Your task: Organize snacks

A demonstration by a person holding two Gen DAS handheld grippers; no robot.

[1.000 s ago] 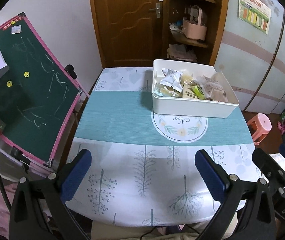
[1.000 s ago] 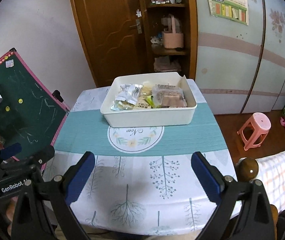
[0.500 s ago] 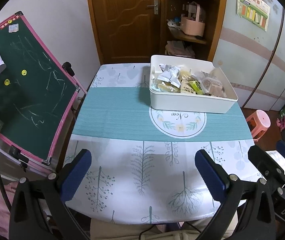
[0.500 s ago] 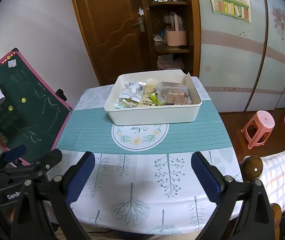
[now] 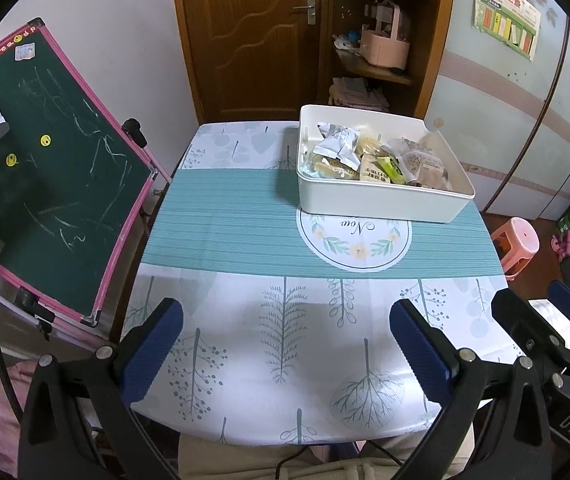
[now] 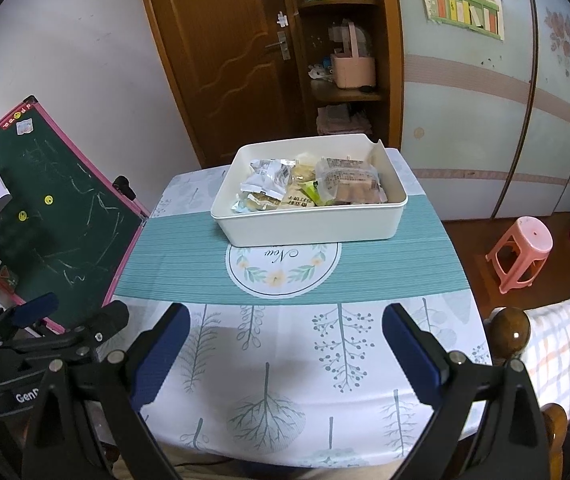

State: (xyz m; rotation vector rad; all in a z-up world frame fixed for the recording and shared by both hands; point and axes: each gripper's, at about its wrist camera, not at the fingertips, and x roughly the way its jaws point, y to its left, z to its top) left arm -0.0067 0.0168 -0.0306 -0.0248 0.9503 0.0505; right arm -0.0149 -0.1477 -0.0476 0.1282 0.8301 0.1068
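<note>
leftward, a chalkboard (image 5: 57, 184) leans just beside the table (image 5: 245, 344) edge. both the left gripper (image 5: 285, 344) and right gripper (image 6: 285, 344) hang over the bare near cloth, jaws spread wide, holding nothing. far right of centre, a white bin (image 5: 381, 200) holds the snacks (image 5: 369, 156), its far end near the table's back edge.

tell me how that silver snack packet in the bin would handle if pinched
The silver packet looks puffy and crinkled, so it would probably crush and feel light. Its glossy film may slip. It lies loose atop other snacks in the bin, so neighbours could shift.
</note>
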